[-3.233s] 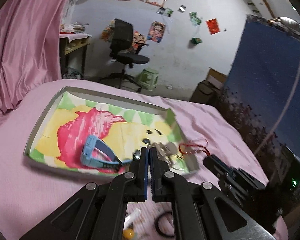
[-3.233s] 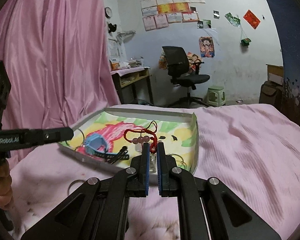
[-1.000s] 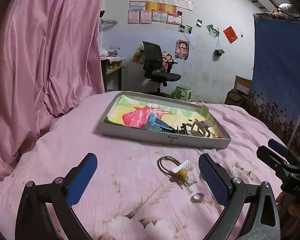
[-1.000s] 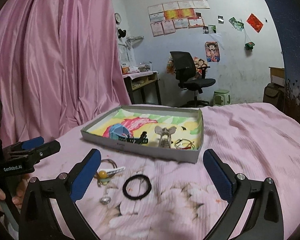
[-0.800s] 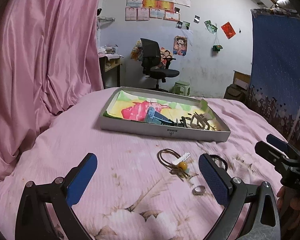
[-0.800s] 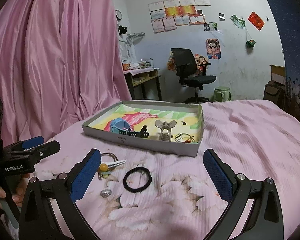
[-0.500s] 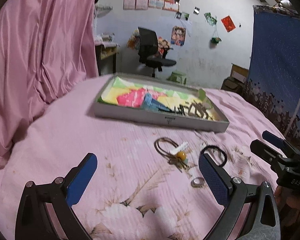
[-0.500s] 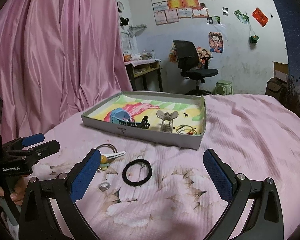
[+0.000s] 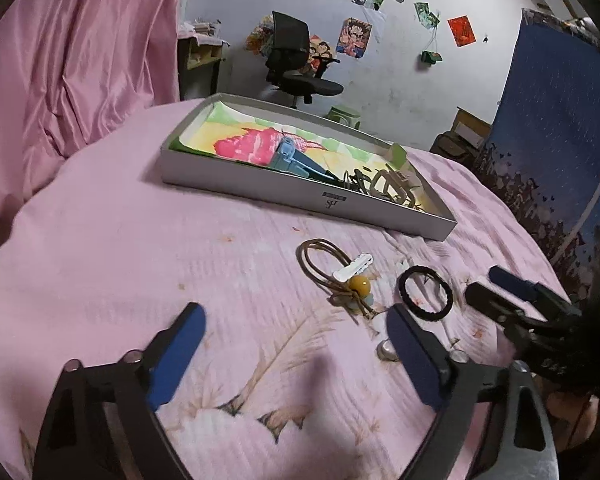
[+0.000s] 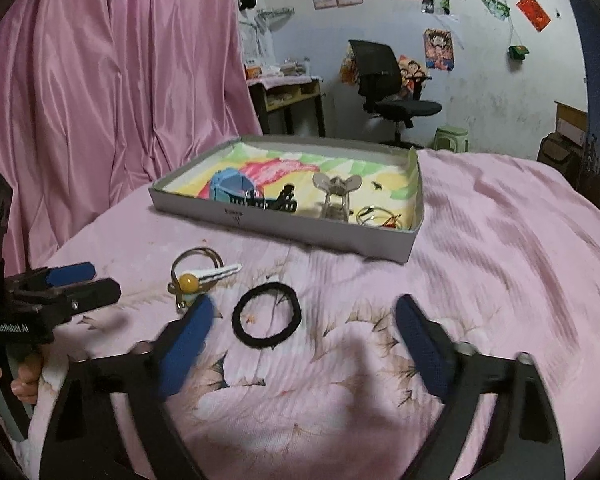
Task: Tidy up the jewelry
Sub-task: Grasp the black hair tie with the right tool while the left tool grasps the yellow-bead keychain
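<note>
Beyond both grippers, a shallow grey cardboard tray (image 10: 320,236) lined with a bright cartoon print sits on the pink bedspread (image 10: 500,260). Inside it lie a blue watch-like band (image 10: 226,186), a black hair clip (image 10: 284,202), a translucent grey claw clip (image 10: 336,194) and, in the corner nearest the right gripper (image 10: 304,332), what may be a red cord bracelet (image 10: 380,218), too small to be sure. That gripper's jaws have just been closing yet stand apart, empty, a black elastic hair tie (image 10: 267,316) just ahead between them. The left gripper (image 9: 296,340), also narrowing and empty, faces a brown cord with a yellow bead (image 9: 350,284); a small silver ring (image 9: 386,350) touches its right finger.
</note>
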### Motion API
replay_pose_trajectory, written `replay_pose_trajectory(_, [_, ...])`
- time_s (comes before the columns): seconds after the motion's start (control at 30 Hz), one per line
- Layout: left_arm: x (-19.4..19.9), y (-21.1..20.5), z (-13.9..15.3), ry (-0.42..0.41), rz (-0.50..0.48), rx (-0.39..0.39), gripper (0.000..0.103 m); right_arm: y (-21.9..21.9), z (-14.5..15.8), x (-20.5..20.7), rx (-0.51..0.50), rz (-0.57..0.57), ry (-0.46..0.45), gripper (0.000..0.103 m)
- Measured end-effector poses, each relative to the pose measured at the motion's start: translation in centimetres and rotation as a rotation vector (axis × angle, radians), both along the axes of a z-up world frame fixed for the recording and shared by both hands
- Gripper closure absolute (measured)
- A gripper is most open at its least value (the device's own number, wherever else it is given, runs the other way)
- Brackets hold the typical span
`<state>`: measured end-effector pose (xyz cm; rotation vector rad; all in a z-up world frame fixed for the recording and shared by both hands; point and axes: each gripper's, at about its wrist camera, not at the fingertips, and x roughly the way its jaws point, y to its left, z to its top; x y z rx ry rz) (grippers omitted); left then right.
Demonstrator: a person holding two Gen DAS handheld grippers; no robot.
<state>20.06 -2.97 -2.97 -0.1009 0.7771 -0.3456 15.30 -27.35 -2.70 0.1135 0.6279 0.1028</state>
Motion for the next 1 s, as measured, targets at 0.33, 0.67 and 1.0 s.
replay_pose_trajectory(0.33, [2.7, -1.7, -0.7, 0.069, -0.096, -0.088, 0.046, 0.3, -1.3, 1.8, -0.002, 0.005, 0.092, 0.054])
replay_pose_trajectory(0.67, [4.3, -3.1, -1.9, 0.139, -0.132, -0.092, 0.051, 0.6, -2.2, 3.0, 0.008, 0.021, 0.141, 0.068])
replay_pose_trajectory(1.0, [5.0, -3.3, -2.7, 0.171, -0.136, -0.091, 0.075, 0.8, -2.5, 3.3, -0.001, 0.015, 0.157, 0.068])
